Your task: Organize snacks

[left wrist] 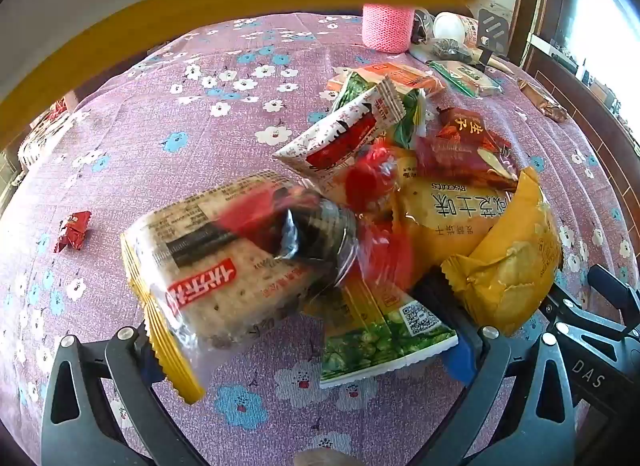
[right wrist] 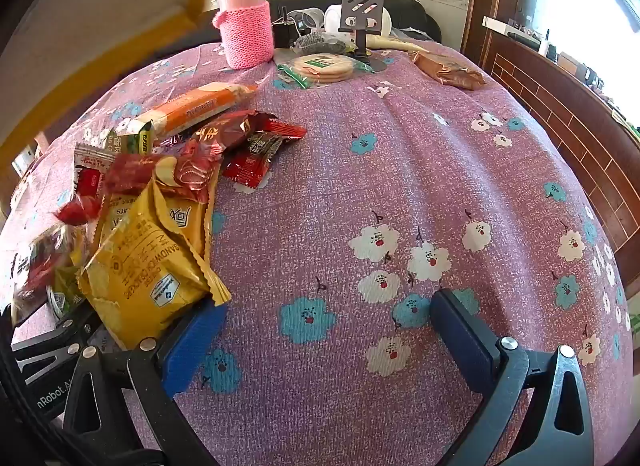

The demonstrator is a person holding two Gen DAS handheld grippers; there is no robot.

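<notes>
The left gripper (left wrist: 308,346) stands with its jaws wide, black arms and blue pads framing the near edge of a heap of snack packets, pressing on none. Between the jaws lie a crinkly clear-wrapped cracker pack (left wrist: 208,262) with a yellow serrated seam and a glossy green pea packet (left wrist: 384,338). The right gripper (right wrist: 324,330) is equally wide over bare cloth; a puffy yellow sandwich-biscuit bag (right wrist: 144,278) leans against its left pad. Beyond, the heap holds red foil sachets (right wrist: 260,153) and a long orange packet (right wrist: 200,105). A small red candy (left wrist: 74,231) lies well apart. The tablecloth (right wrist: 400,185) is pink, woven, flower-printed. At the far edge stand a pink flask in a knitted sleeve (right wrist: 246,25), a round cracker pack (right wrist: 324,65) and a brown packet (right wrist: 448,69).
</notes>
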